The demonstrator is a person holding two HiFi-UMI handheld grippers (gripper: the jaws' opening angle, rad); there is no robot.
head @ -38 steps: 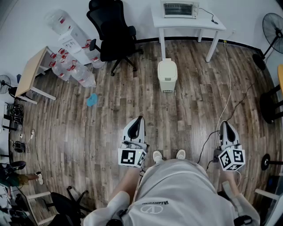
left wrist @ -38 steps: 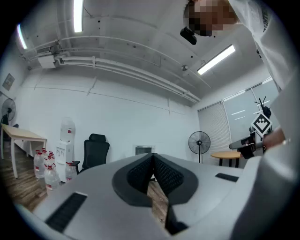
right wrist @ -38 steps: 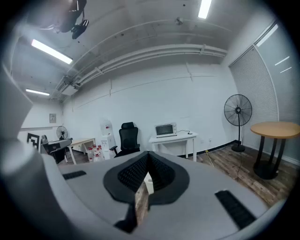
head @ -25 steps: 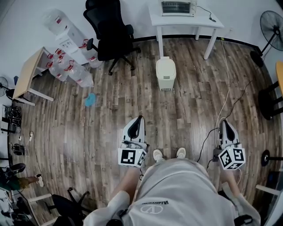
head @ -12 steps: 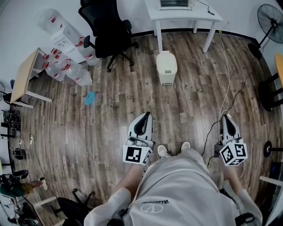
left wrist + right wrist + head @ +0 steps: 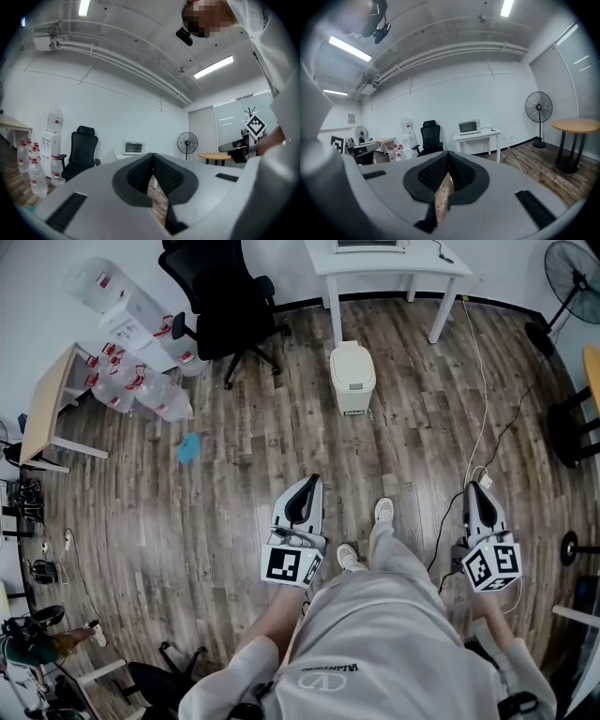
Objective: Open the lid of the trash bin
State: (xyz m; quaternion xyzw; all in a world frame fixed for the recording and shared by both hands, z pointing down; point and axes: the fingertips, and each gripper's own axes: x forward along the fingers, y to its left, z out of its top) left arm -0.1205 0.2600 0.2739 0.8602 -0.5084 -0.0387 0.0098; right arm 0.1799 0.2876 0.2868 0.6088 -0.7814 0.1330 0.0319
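trash bin (image 6: 352,377): stands upright on the wooden floor (image 6: 234,521), just in front of the white counter (image 6: 323,261) that carries a small oven (image 6: 369,244); its lid (image 6: 352,360) lies flat, shut

left gripper (image 6: 307,481): held low beside my left leg, well apart from the bin; in the left gripper view (image 6: 153,159) my fingers (image 6: 168,176) are pressed together at the tips, nothing between them

right gripper (image 6: 472,487): held at my right side, near a white cable (image 6: 484,409) on the floor, also well apart from the bin; in the right gripper view (image 6: 448,158) the fingers (image 6: 461,173) meet at the tips, nothing held

surroundings: black office chair (image 6: 220,298) left of the counter; water bottles (image 6: 141,385) by the wall; a standing fan (image 6: 572,263) at far right
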